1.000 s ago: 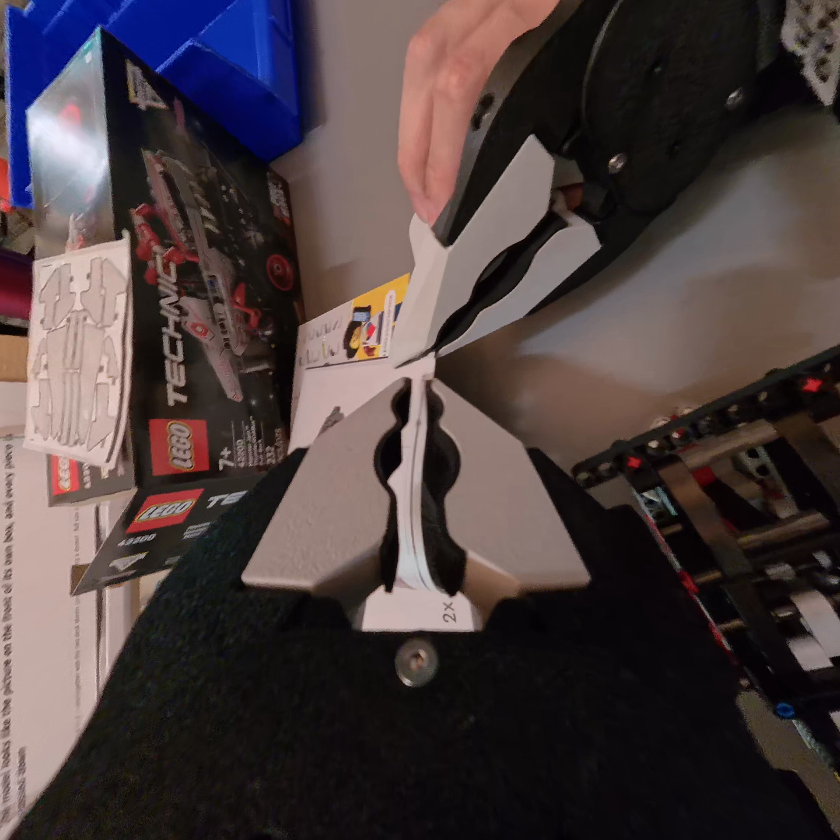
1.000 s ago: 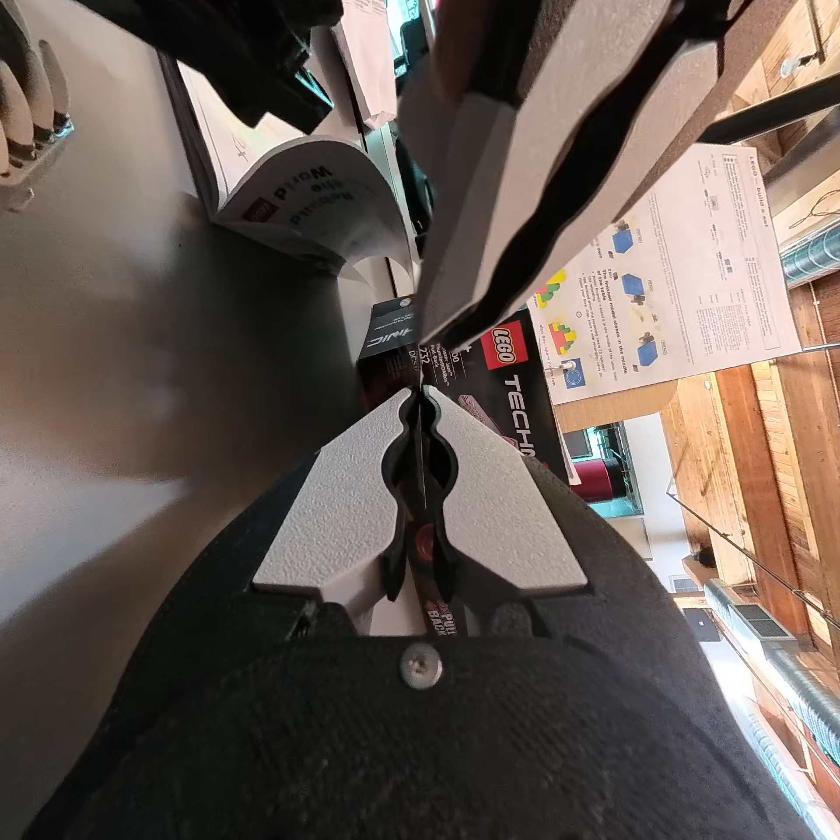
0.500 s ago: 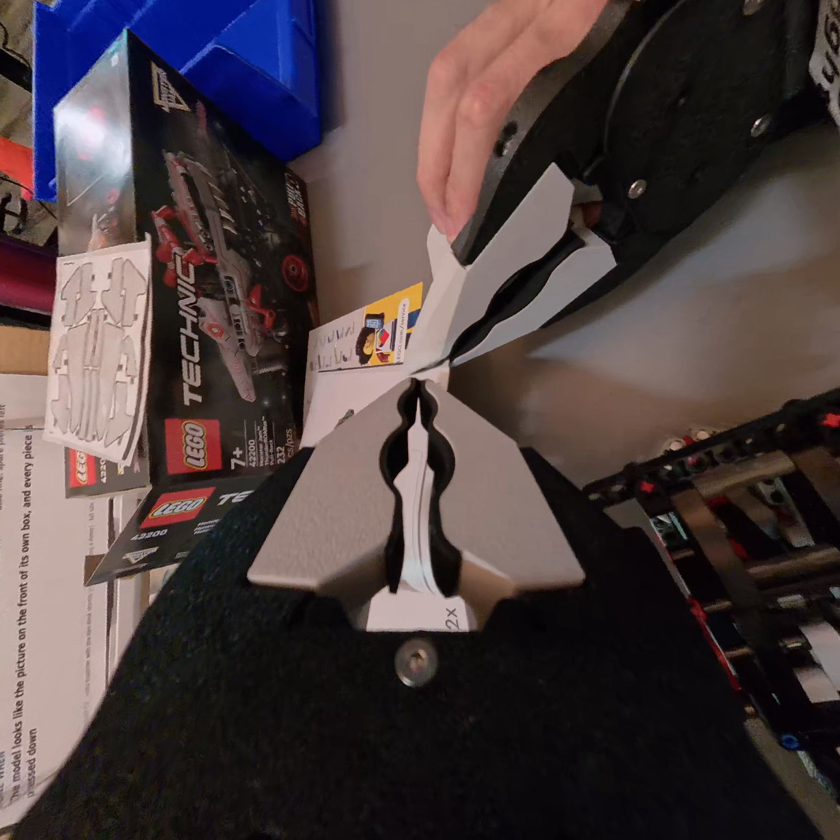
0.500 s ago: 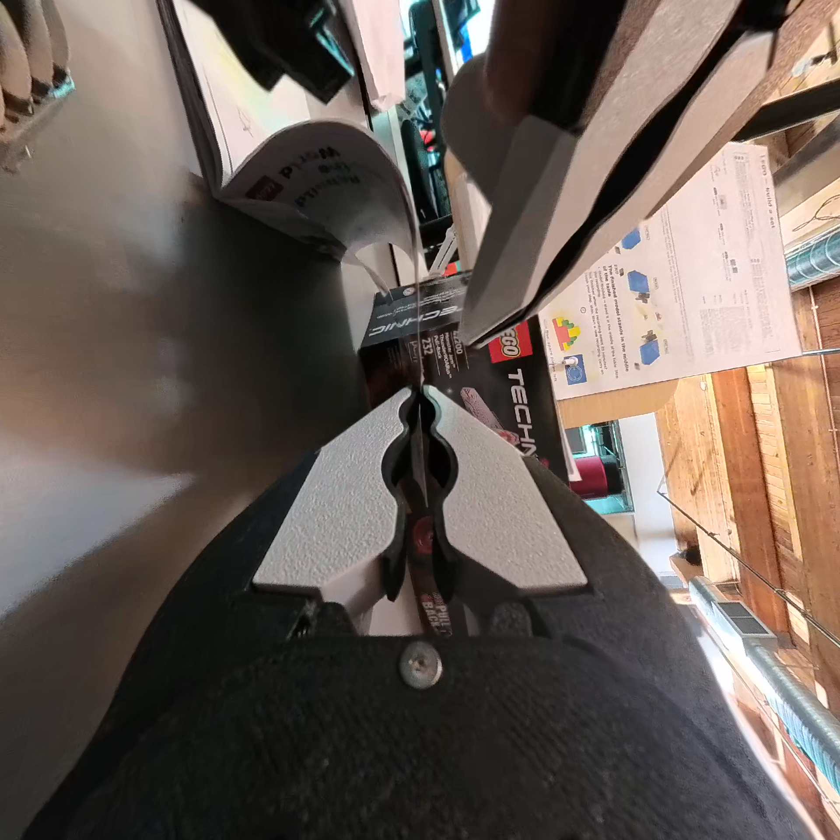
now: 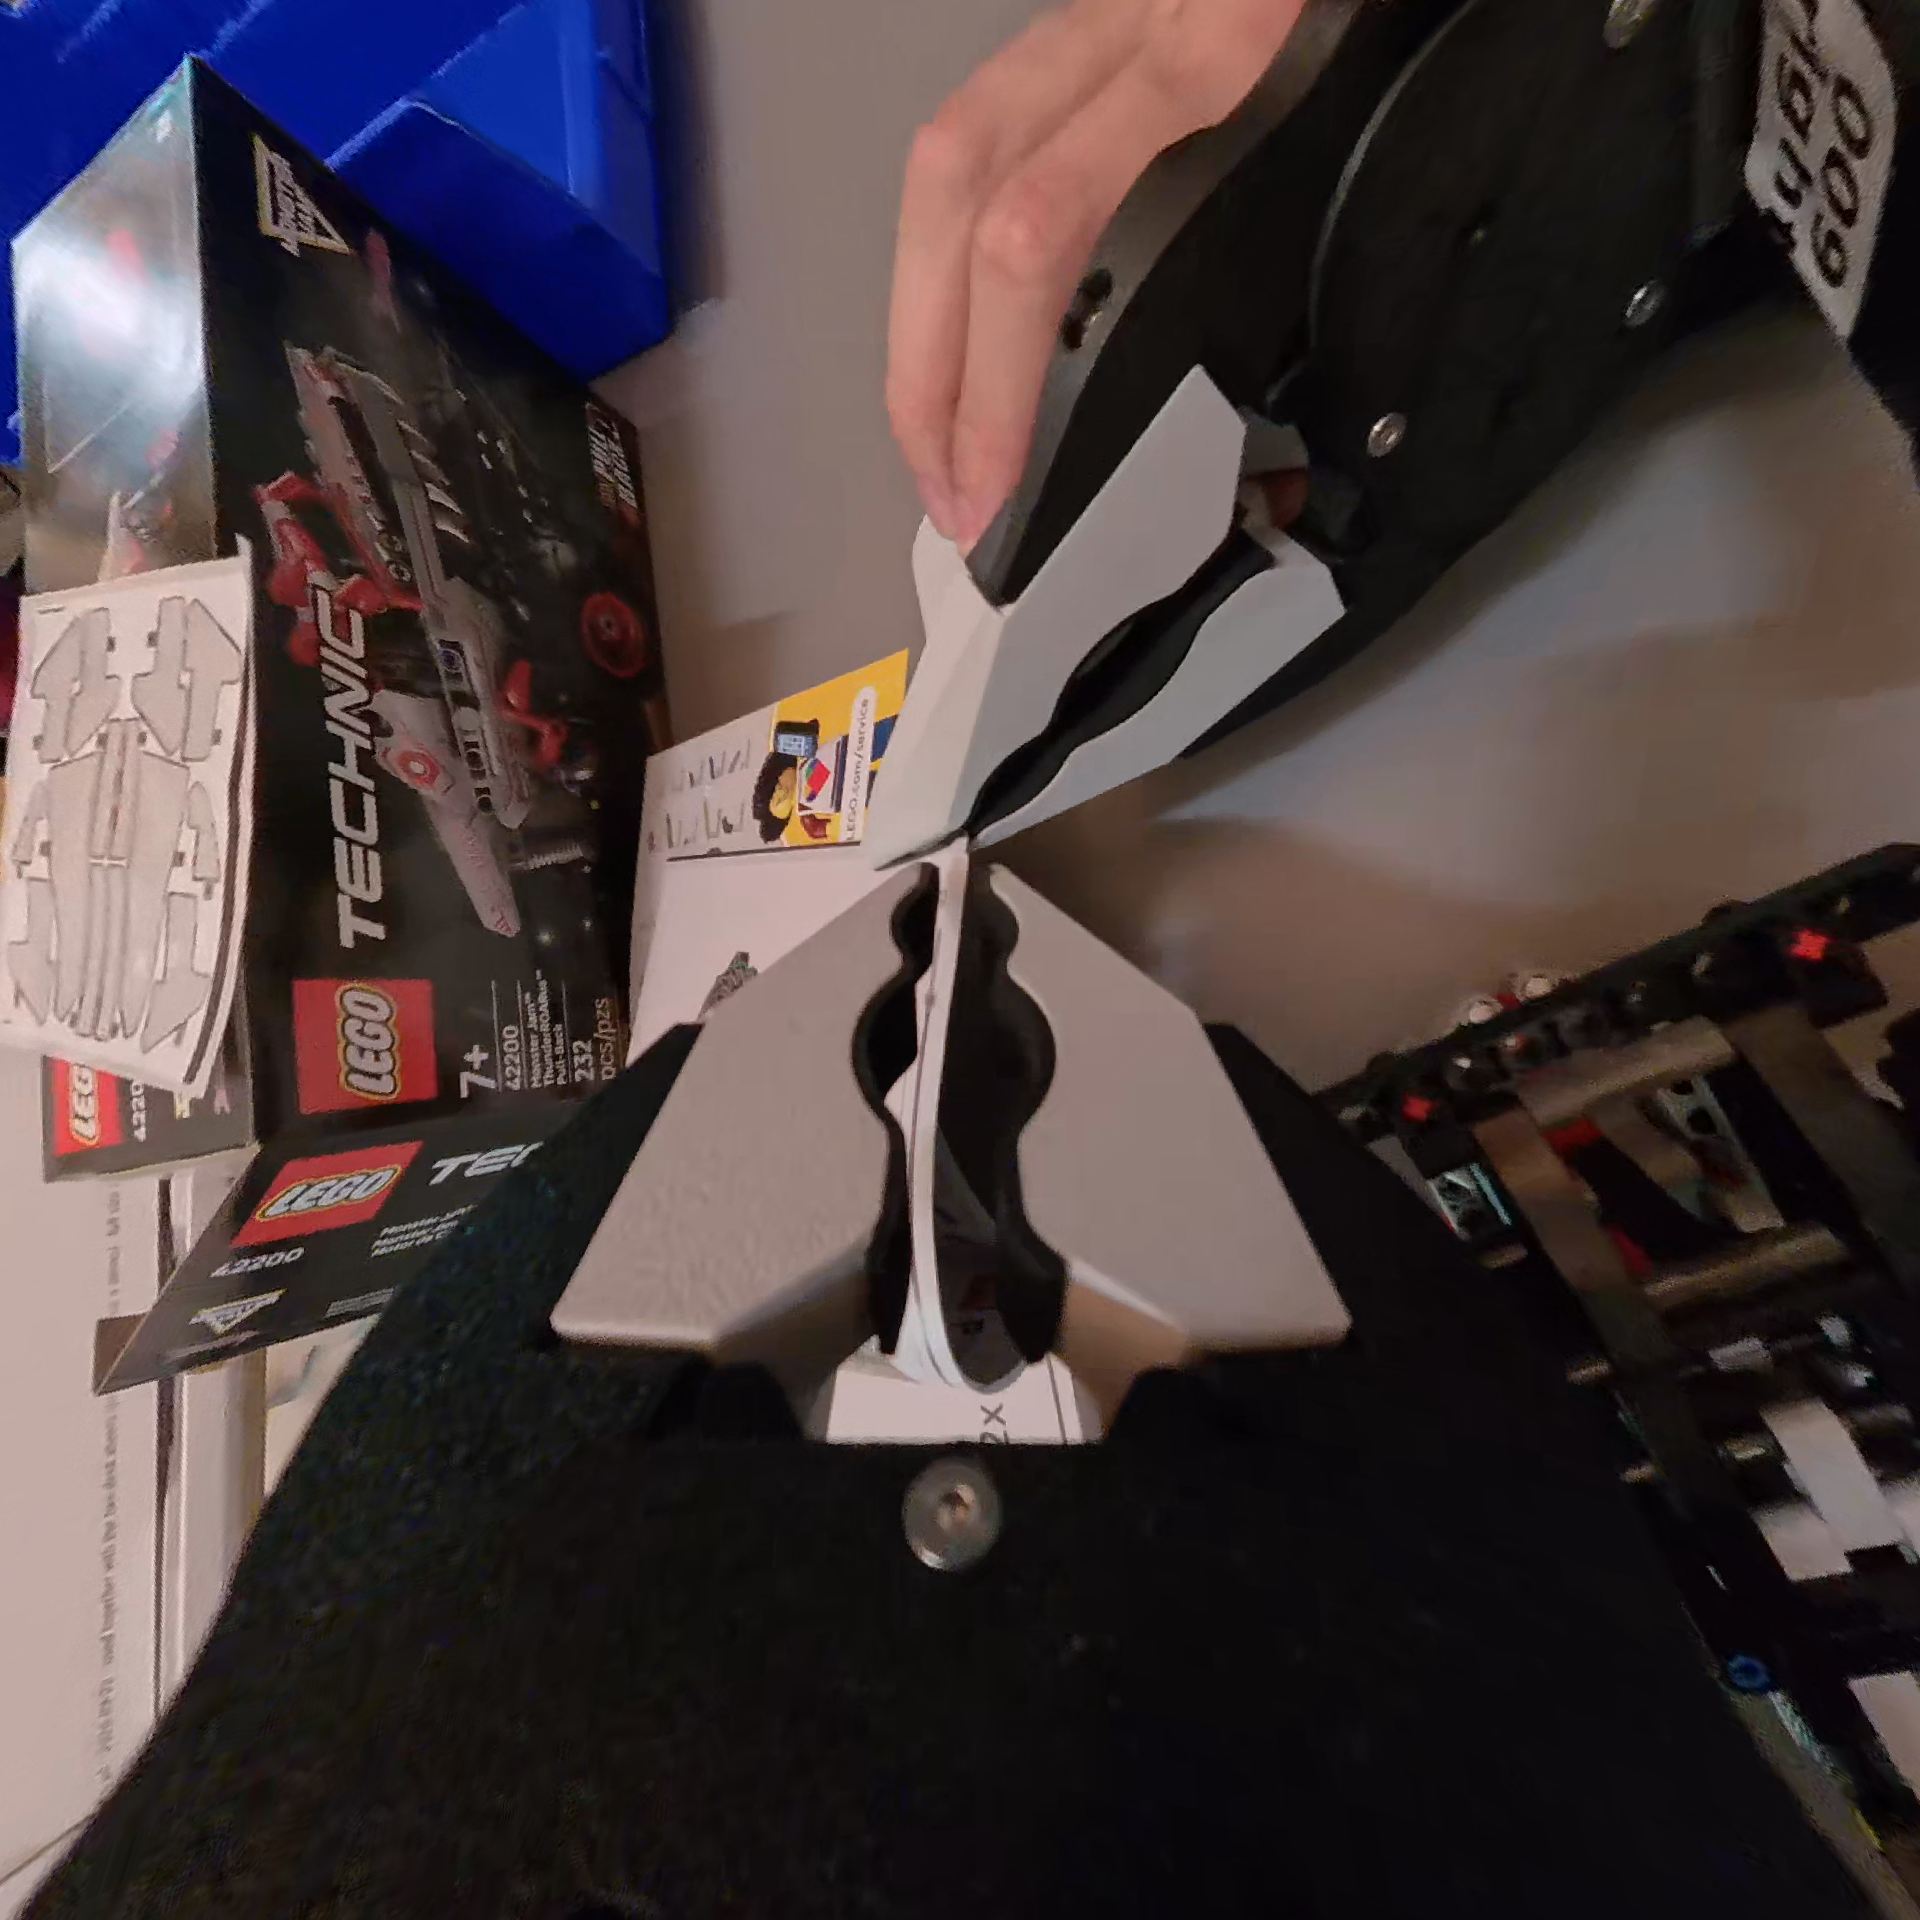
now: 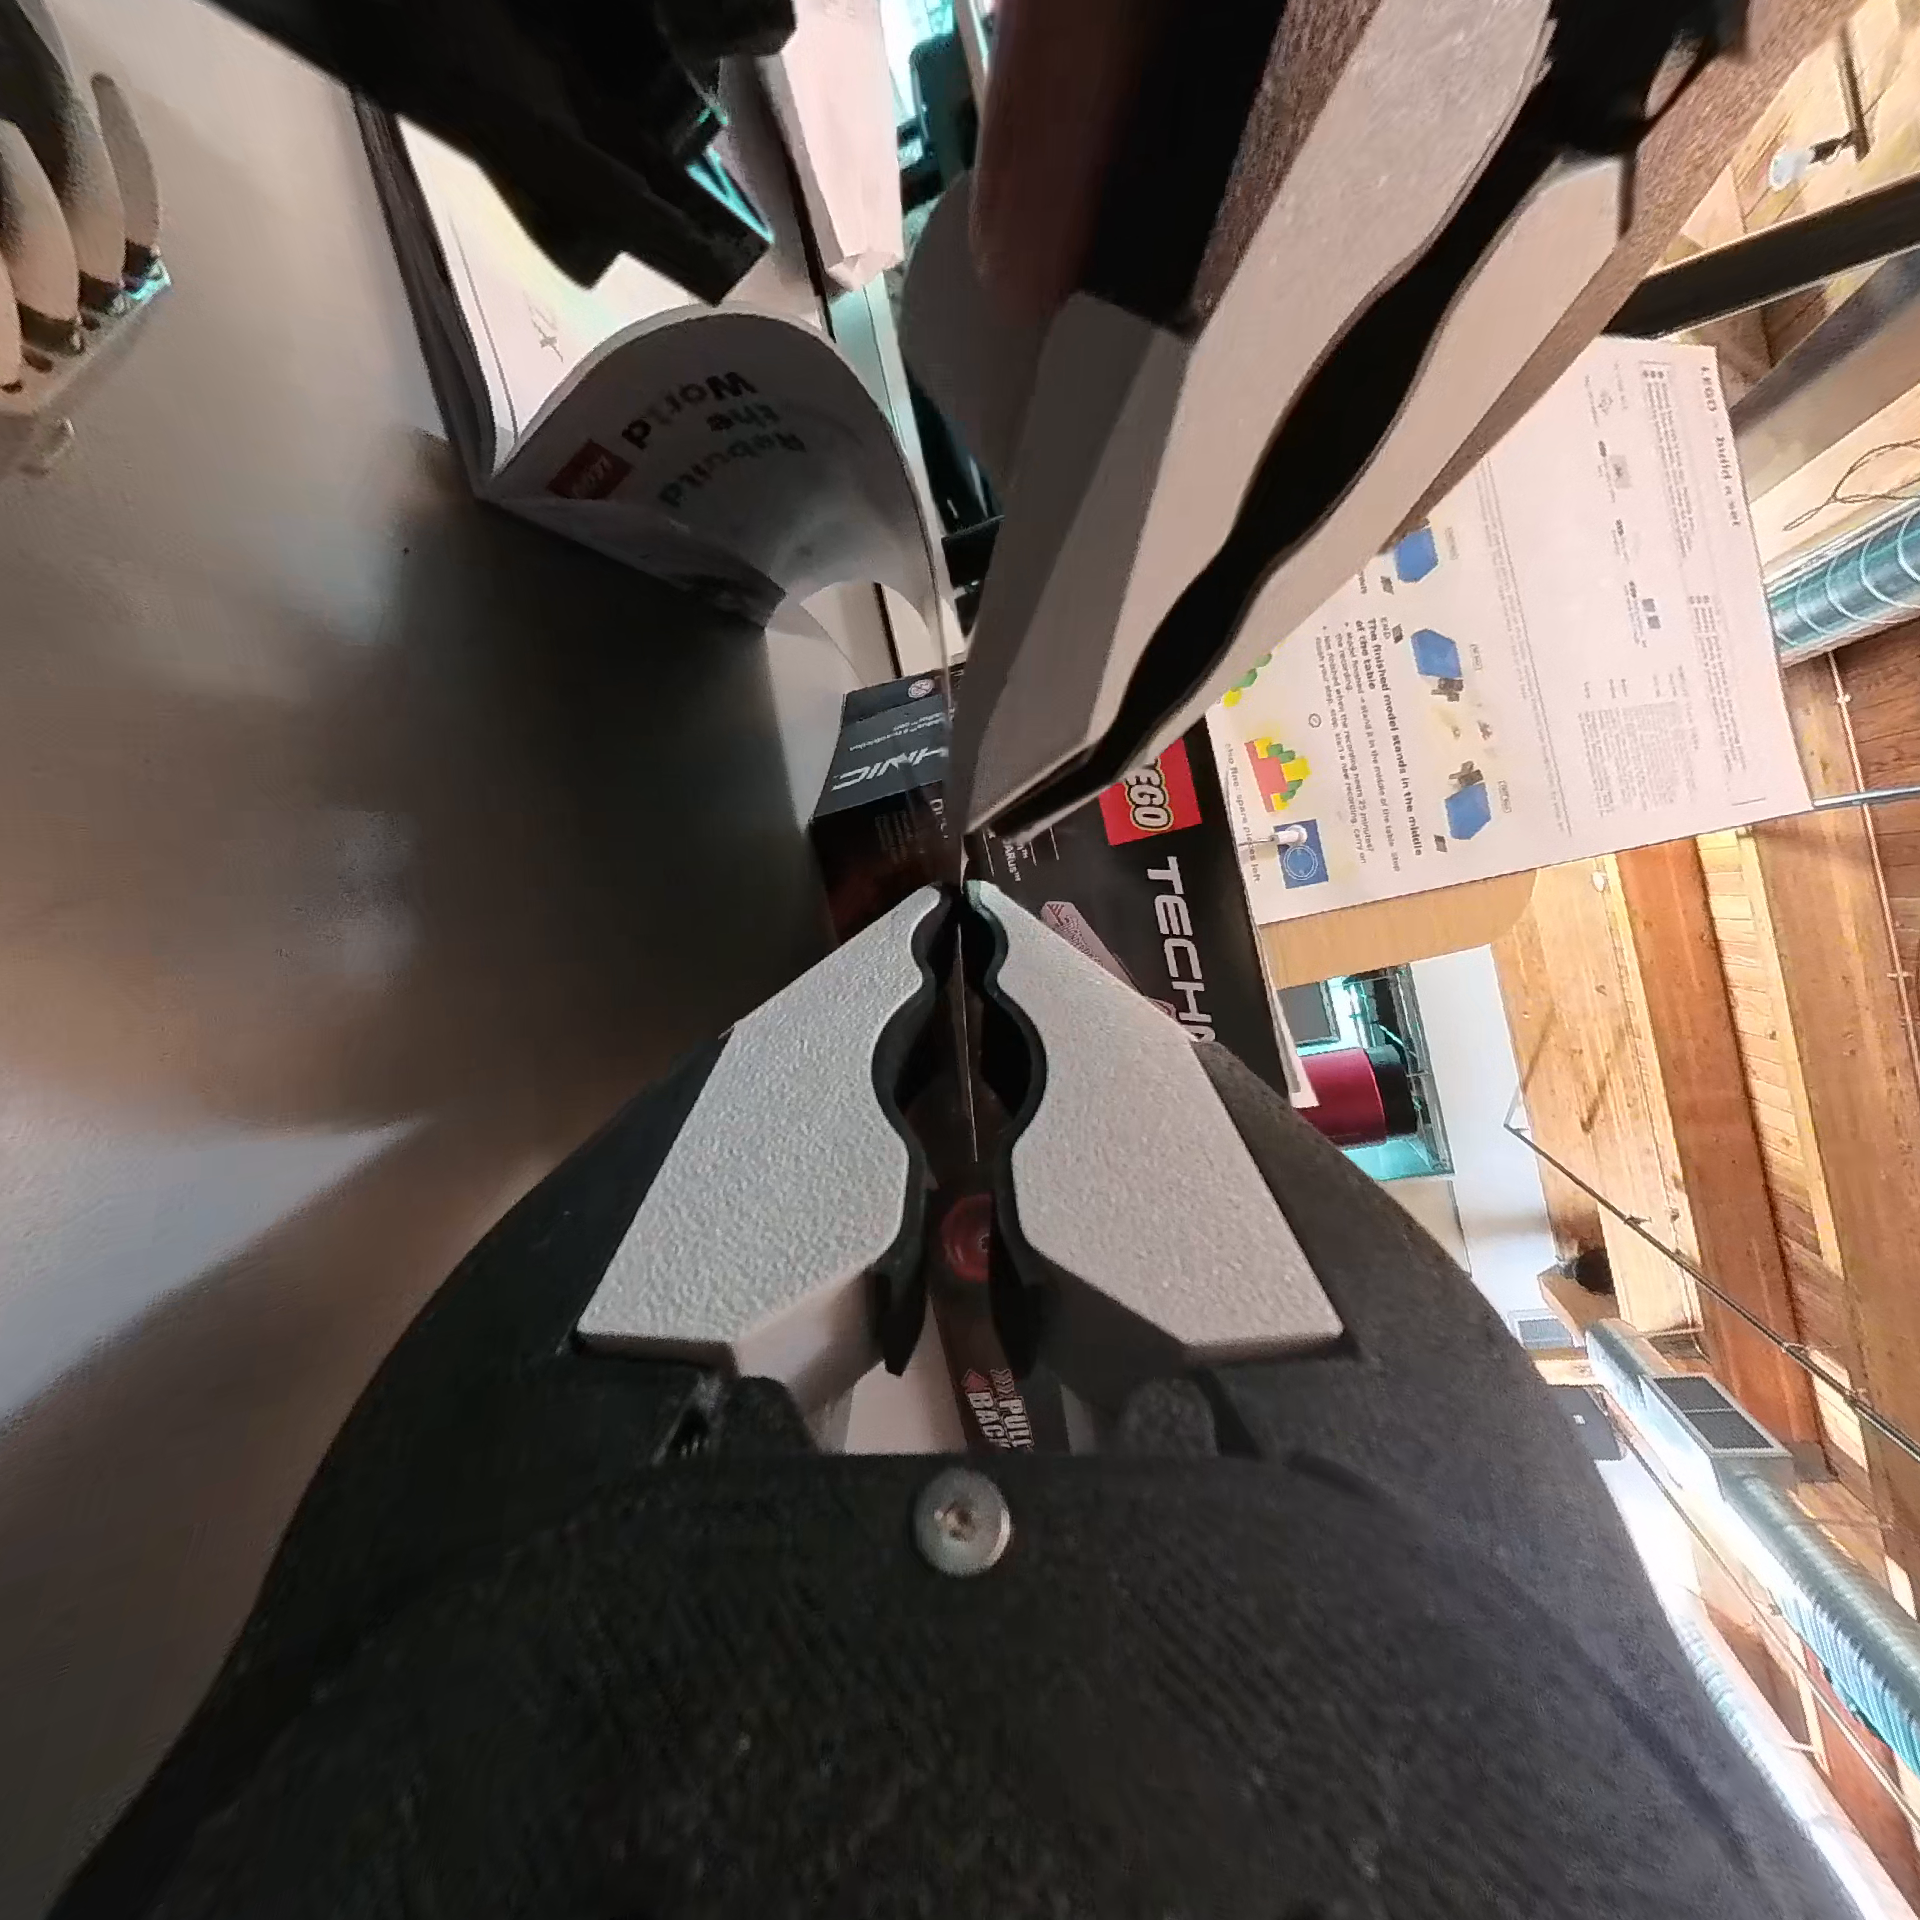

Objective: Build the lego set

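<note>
Your left gripper [image 5: 951,883] is clamped on the instruction booklet's [image 5: 928,1195] pages. Your right gripper [image 6: 961,894] pinches a single thin page [image 6: 940,665] edge-on, tip to tip with the left. At three o'clock lies the half-built black model [image 5: 1662,1195]; at ten o'clock stands the set's box [image 5: 416,623].

Blue bins [image 5: 436,135] sit at my bench's [image 5: 1507,748] far edge; a printed sheet [image 6: 1538,623] hangs beyond, near wooden walls [image 6: 1766,1039].
</note>
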Motion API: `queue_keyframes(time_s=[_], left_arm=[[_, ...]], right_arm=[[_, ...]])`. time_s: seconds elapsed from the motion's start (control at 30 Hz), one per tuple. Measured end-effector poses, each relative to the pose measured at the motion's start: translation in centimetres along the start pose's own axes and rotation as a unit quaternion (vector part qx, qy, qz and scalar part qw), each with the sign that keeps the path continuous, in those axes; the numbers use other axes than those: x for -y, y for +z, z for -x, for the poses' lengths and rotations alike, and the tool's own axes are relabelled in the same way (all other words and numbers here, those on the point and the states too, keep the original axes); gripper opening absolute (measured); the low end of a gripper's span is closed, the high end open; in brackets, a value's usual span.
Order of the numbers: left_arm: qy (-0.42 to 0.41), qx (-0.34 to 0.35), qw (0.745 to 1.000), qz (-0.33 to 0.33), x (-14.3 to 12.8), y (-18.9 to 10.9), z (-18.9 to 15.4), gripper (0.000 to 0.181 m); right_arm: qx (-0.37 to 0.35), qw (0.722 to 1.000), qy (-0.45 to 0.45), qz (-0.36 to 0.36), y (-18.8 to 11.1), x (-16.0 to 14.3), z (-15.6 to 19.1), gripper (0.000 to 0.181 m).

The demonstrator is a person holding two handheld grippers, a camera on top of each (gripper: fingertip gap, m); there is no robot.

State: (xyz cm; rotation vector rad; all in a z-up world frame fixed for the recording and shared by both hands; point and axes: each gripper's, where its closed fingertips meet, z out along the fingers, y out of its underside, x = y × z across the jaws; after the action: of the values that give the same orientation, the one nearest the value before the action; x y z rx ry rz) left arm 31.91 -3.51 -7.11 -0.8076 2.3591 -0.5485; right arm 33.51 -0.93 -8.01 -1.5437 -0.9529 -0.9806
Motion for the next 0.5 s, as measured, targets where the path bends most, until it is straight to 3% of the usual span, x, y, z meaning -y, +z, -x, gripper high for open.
queue_keyframes(time_s=[0.5], left_arm=[[0.012, 0.004, 1.000, 0.013, -0.29, 0.44, 0.01, 0.002]], right_arm=[[0.004, 1.000, 0.002, 0.001, 0.00, -0.07, 0.07, 0.000]])
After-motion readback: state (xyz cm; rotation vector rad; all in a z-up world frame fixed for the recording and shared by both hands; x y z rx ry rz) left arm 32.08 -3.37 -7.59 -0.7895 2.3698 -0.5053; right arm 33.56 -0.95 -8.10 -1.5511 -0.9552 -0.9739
